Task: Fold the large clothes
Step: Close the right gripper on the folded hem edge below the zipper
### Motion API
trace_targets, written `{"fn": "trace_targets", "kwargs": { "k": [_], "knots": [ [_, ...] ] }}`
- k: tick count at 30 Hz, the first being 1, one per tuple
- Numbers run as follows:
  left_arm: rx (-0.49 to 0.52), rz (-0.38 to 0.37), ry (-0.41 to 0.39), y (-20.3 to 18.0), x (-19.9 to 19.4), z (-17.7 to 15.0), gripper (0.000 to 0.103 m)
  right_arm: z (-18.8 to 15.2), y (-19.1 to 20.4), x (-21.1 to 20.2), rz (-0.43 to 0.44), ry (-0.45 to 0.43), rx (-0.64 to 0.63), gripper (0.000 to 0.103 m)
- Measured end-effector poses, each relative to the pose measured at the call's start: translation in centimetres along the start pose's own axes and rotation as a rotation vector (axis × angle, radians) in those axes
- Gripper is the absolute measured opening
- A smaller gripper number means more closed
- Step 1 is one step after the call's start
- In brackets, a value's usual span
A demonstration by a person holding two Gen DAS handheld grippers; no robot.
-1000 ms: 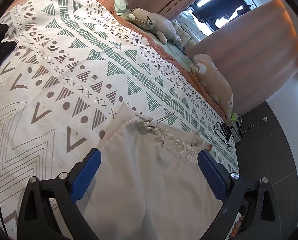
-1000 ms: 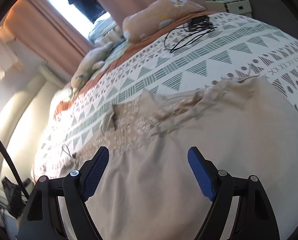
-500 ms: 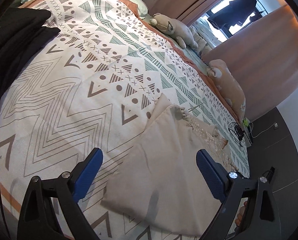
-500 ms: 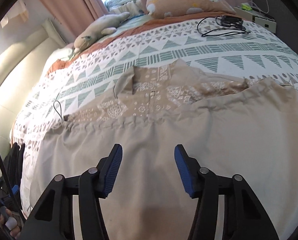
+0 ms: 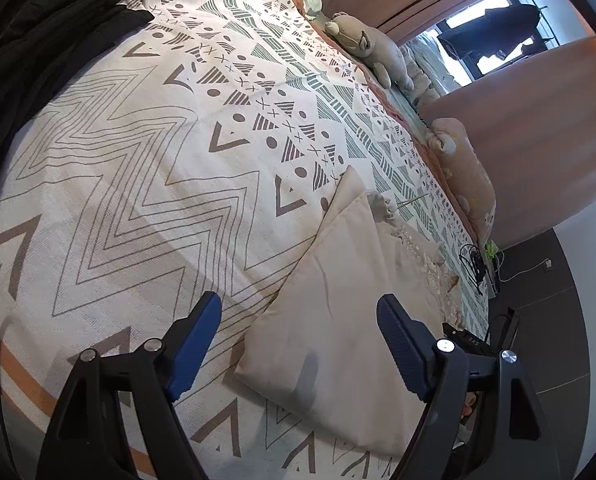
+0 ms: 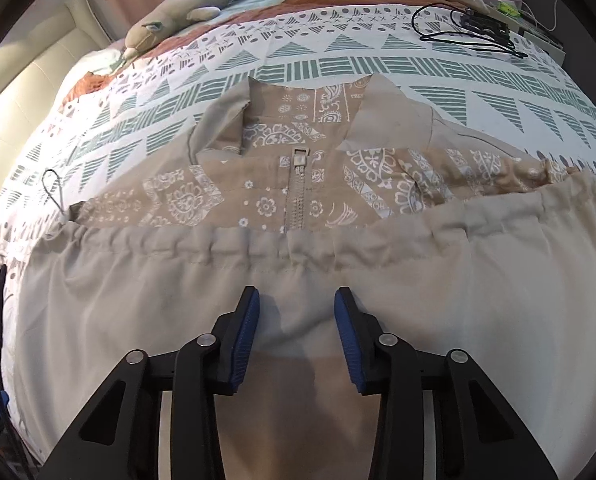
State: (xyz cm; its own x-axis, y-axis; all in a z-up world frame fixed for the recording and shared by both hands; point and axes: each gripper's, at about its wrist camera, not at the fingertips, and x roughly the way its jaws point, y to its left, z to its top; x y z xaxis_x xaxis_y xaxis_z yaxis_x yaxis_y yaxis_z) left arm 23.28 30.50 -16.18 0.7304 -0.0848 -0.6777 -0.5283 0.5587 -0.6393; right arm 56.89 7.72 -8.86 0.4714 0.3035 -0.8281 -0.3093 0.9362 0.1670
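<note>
Because we laid the beige jacket (image 6: 298, 280) flat on the patterned bedspread (image 5: 178, 140), hem doubled toward its zipper (image 6: 297, 196), both our left gripper (image 5: 298, 340) and right gripper (image 6: 296, 320) hover above it, released, holding nothing.

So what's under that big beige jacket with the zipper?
The beige zip-up jacket lies on the patterned white bedspread, which shows all around it. The folded-up plain hem covers its lower patterned front. What lies beneath the jacket is hidden.

Left tongs (image 5: 298, 340) spread wide, right tongs (image 6: 297, 322) partly parted
</note>
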Motion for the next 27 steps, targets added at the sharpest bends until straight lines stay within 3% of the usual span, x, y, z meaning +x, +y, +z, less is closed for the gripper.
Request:
{"fn": "trace_targets", "kwargs": {
  "k": [3,5,11,23,27],
  "knots": [
    [0.003,-0.001,0.021,-0.2,0.6,0.0,0.081,0.6,0.3,0.9,-0.006,-0.007,-0.011,0.017],
    [-0.002,-0.003,0.031,-0.2,0.9,0.0,0.081,0.7,-0.2,0.8,0.017,-0.036,0.015,0.0],
    [-0.013,0.034,0.052,0.3,1.5,0.2,0.081,1.7,-1.1,-1.0,0.044,-0.133,0.049,0.0],
    [-0.013,0.054,0.102,0.2,2.8,-0.1,0.081,3.3,-2.3,3.3,0.038,-0.06,0.095,0.0],
    [-0.019,0.058,0.113,0.3,2.8,-0.4,0.081,3.7,-2.1,3.0,0.049,-0.05,0.094,0.0]
  ]
}}
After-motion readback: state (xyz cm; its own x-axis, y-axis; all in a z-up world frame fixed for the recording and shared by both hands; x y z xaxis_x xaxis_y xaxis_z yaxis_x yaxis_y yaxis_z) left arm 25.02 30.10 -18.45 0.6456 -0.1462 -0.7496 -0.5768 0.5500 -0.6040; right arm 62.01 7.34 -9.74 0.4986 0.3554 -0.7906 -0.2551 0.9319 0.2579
